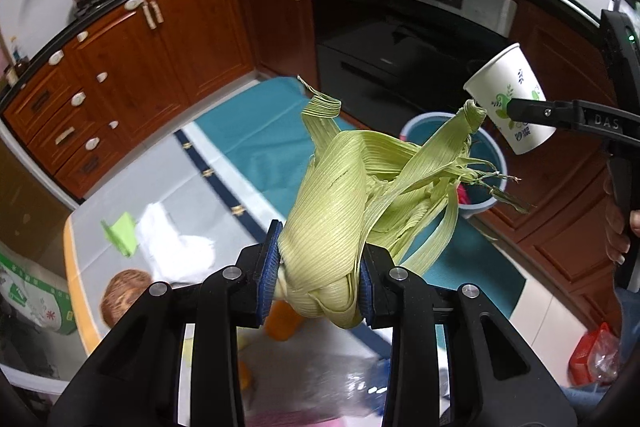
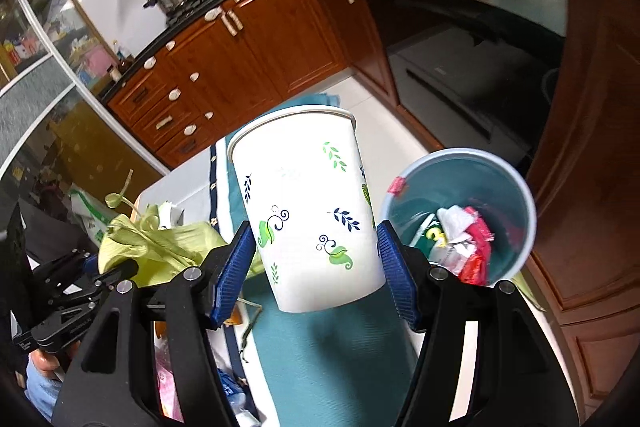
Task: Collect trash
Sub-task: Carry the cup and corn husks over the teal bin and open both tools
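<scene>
My left tool [image 1: 320,279]: pinching the corn husk [image 1: 340,203]
My right tool [image 2: 316,267]: clamped on the paper cup [image 2: 304,203]
Bin [image 2: 516,187]: beside the cup; wrappers inside

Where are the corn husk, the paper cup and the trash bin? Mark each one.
corn husk [image 1: 328,227], left wrist view, on the ribbed leaves between the blue pads.
paper cup [image 2: 308,211], right wrist view, on its printed side wall.
trash bin [image 2: 520,187], right wrist view, on its pale rim.
</scene>
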